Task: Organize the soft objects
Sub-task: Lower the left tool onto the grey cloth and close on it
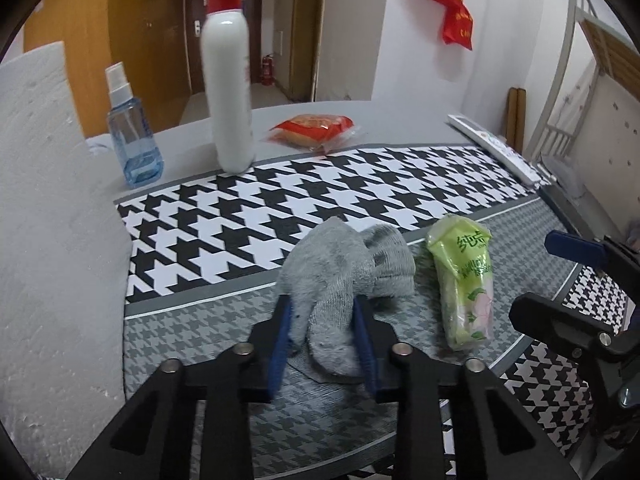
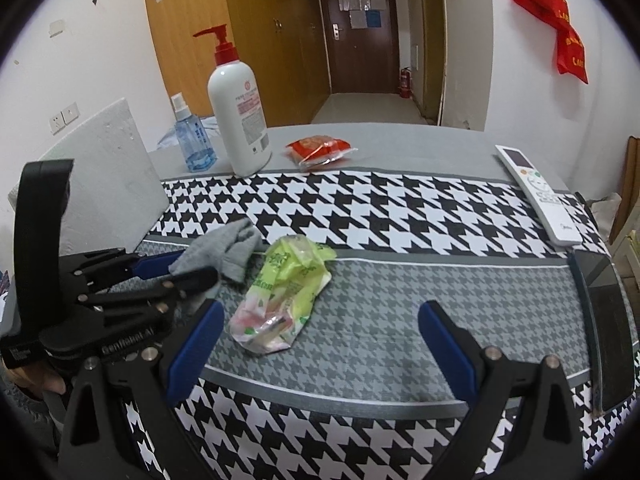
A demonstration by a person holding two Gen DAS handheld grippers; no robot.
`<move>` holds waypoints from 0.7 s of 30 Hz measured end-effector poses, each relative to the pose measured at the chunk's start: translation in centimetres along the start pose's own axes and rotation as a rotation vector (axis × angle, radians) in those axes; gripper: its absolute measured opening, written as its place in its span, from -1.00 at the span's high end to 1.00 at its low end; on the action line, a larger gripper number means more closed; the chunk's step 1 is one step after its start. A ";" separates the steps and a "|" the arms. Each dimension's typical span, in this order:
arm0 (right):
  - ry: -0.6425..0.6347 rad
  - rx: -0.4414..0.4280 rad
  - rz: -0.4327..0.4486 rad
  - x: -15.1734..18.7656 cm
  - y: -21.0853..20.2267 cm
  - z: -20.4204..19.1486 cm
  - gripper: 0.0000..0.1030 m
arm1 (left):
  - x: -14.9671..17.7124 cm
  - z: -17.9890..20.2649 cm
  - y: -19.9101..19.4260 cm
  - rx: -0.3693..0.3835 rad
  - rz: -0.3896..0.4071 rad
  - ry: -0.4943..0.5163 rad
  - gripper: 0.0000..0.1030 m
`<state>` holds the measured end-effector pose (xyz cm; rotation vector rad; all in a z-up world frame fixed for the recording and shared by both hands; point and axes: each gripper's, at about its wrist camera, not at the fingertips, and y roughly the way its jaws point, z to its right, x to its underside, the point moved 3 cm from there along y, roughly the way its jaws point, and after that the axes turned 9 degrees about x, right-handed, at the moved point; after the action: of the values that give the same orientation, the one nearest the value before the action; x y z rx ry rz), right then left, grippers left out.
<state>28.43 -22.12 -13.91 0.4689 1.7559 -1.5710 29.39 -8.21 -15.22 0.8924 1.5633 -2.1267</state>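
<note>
A grey sock (image 1: 340, 280) is clamped between the blue pads of the left hand-held gripper (image 1: 325, 316), its bunched end resting on the houndstooth cloth (image 1: 240, 220) that covers the counter. Just beside it — on the cloth's grey band — a green tissue pack (image 1: 464, 280) is laid. The right hand-held gripper (image 2: 320, 316) is held wide apart and grips nothing. A white pump bottle (image 2: 239, 116) and a blue spray bottle (image 2: 192, 140) are stood at the far edge.

The left tongs (image 1: 323, 320) hide the grey sock's (image 1: 340, 276) middle.
</note>
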 end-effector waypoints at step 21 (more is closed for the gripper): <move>-0.077 0.013 -0.074 -0.8 1.8 -2.8 -0.59 | 0.6 0.0 -1.7 -0.007 0.052 0.000 0.45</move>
<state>29.50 -18.89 -14.62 0.3485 1.7230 -1.6308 27.96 -7.59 -14.40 0.9206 1.5300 -2.0834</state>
